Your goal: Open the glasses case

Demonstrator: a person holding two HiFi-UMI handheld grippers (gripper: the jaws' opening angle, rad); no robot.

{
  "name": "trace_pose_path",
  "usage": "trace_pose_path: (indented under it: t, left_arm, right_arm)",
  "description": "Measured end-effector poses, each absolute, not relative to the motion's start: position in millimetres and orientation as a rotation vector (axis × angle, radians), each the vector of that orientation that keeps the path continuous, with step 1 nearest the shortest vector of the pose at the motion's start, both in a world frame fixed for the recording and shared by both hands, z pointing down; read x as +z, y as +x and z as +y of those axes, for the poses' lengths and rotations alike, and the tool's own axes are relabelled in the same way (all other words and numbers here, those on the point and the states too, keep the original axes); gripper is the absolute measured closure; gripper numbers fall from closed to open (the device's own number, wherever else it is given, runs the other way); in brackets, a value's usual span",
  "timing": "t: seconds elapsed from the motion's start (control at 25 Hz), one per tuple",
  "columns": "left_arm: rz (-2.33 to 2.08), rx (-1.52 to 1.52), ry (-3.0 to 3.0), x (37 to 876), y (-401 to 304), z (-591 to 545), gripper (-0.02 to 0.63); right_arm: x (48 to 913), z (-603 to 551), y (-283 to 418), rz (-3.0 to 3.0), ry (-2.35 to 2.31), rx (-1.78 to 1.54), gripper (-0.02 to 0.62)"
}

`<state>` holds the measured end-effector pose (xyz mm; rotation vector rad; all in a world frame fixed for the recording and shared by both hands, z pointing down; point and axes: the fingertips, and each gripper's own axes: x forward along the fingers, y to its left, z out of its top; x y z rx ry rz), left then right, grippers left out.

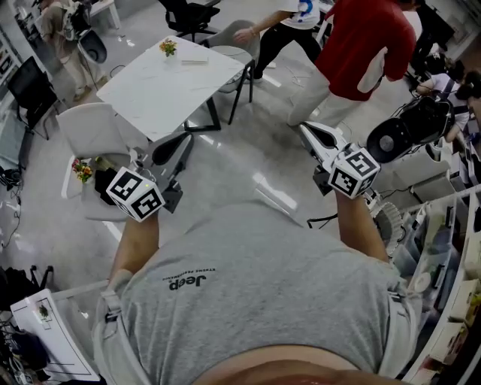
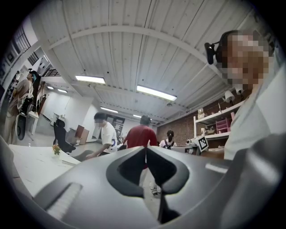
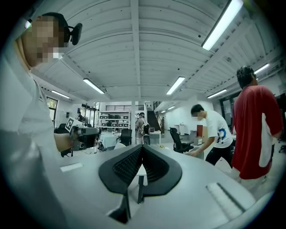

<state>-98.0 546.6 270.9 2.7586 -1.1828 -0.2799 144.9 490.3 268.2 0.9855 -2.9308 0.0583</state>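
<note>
**You:** Where does the glasses case lie from my jaws?

**Spotter:** I cannot tell you. No view shows anything you could safely call the glasses case. You hold your left gripper (image 1: 184, 141) and your right gripper (image 1: 307, 129) out in front of your chest, over the floor and short of the white worktop (image 1: 161, 90). In the head view, the left tips sit close by the worktop's near corner. The right tips are well off to the worktop's right side.

**You:** What stands on that worktop?

**Spotter:** A small pot of flowers (image 1: 168, 48) stands near its far edge. Just beside the pot lies a flat pale thing (image 1: 194, 60), too small for you to make out what it is.

**You:** And my jaws?

**Spotter:** In the left gripper view your two jaws meet at the tips in one thin line, closed with nothing between them. The right gripper view shows the same: the ribbed pads come together at the tips, and only the hollow behind them stays dark. Your jaws hold nothing and touch nothing on the worktop.

**You:** Who is near the worktop?

**Spotter:** A person in a red top (image 1: 361, 45) stands off its right side. A person in a white top (image 1: 297, 15) bends forward just beyond them. A dark chair (image 1: 192, 15) stands past the worktop's far edge.
</note>
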Motion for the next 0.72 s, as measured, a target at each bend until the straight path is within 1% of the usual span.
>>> trace_pose_path:
  t: [0.04,0.12,0.16,0.2,0.24,0.36,0.44,0.72]
  left_arm:
    - [-1.172,-0.29,2.75,270.0,-92.8,546.1,0.557]
    - [-1.153,-0.288,2.745,270.7,-80.8,544.6,0.528]
    - [-1.151,-0.279,2.75,272.1,-74.4,543.4,0.463]
    - [-1.151,-0.269,2.758,273.6,-67.7,541.9,0.385]
    - [-1.154,-0.261,2.763,274.5,-60.4,540.5,0.336]
    - [-1.157,-0.253,2.771,274.3,-37.2,538.9,0.253]
    - [-1.15,-0.251,2.769,274.4,-21.2,539.4,0.232]
    - [-1.095,-0.23,2.762,284.8,33.5,535.1,0.201]
  right_arm:
    - [267.3,490.4,150.9,-2.931,0.989,0.055,0.594]
    - [265.0,490.5,164.3,-2.932,0.997,0.048,0.594]
    - [263.7,490.4,171.6,-2.931,1.002,0.045,0.594]
    - [262.5,490.3,179.1,-2.931,1.005,0.042,0.594]
    - [261.6,490.3,186.8,-2.931,1.008,0.039,0.594]
    - [260.4,491.0,208.7,-2.927,1.008,0.028,0.594]
    - [260.4,491.8,222.4,-2.929,1.007,0.021,0.594]
    - [273.8,489.1,267.2,-2.938,1.013,0.048,0.594]
